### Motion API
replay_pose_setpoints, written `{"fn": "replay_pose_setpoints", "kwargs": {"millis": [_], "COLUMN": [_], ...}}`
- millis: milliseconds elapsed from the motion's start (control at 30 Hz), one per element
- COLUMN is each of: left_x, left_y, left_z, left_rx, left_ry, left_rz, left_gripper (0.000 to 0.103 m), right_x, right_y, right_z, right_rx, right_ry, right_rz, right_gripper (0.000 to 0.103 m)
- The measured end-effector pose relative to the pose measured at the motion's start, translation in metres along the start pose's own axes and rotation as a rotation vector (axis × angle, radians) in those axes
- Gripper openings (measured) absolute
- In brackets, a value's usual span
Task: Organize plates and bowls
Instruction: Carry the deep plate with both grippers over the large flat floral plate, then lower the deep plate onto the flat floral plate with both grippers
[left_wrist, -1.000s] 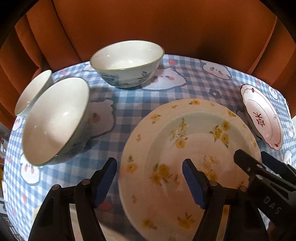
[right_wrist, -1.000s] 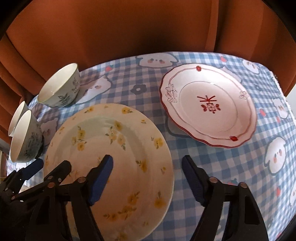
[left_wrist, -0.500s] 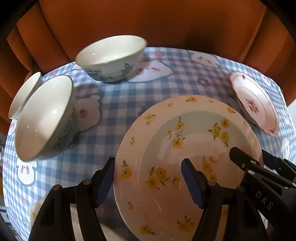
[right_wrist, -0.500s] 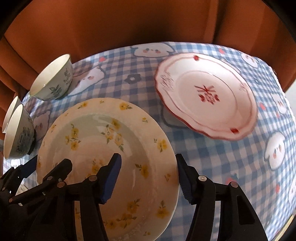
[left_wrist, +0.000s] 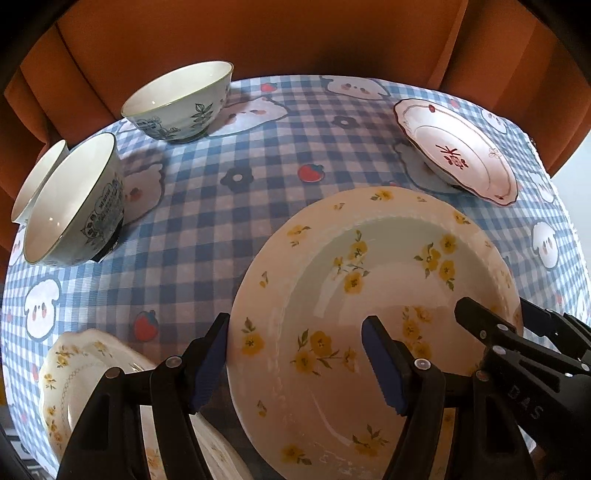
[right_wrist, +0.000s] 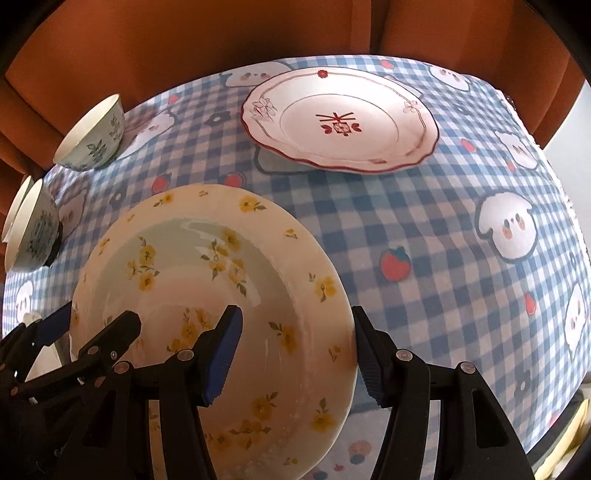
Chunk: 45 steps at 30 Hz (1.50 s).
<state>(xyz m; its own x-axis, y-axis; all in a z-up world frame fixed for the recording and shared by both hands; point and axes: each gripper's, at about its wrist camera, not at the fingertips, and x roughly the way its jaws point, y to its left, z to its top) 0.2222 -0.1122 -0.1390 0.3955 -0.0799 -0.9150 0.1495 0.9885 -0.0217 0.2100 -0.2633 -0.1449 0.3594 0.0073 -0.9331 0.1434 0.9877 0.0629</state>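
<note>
Both grippers straddle opposite rims of the yellow-flowered plate (left_wrist: 369, 295), sharing its weight: left gripper (left_wrist: 295, 354) and right gripper (right_wrist: 295, 350) each clasp it above the checkered counter (left_wrist: 221, 206), beside another floral plate (left_wrist: 85, 369).

The letters "DAS" stand in raised relief on the black body of the right gripper (left_wrist: 487, 325), seen at the lower right of the left wrist view. The nearer bowl (left_wrist: 74, 203) carries a block of small dark print on its outer wall, too fine to read. The red-rimmed plate (right_wrist: 340, 122) bears a red mark at its centre that resembles a character above a flower; whether it is writing cannot be told.
</note>
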Motion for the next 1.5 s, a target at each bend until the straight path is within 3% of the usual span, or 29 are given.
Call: {"fn": "replay_pose_setpoints", "kwargs": {"millis": [333,500,733,1133,1500], "left_x": [0.009,0.009,-0.013,-0.064,-0.086], "left_y": [-0.006,-0.006,-0.009,0.018,0.069], "left_z": [0.000,0.002,-0.002,-0.028,-0.063], "left_rx": [-0.030,-0.052,-0.031,0.016,-0.004], "left_ry": [0.012,0.043,0.017,-0.058,-0.069], "left_rz": [0.067,0.054,0.033,-0.024,-0.041], "left_gripper": [0.072,0.071,0.071,0.071,0.071], "right_x": [0.012,0.011,-0.009,-0.065,-0.090], "right_y": [0.000,0.003,0.002,0.022,0.073], "right_z": [0.011,0.016,0.017,-0.014,-0.049], "right_rx": [-0.051,-0.075,-0.091,-0.037,-0.042], "right_ry": [0.011,0.030,0.014,-0.047,-0.067], "right_rz": [0.043,0.025,0.002,-0.025,-0.034], "right_gripper": [0.062,0.062,0.062,0.062,0.062]}}
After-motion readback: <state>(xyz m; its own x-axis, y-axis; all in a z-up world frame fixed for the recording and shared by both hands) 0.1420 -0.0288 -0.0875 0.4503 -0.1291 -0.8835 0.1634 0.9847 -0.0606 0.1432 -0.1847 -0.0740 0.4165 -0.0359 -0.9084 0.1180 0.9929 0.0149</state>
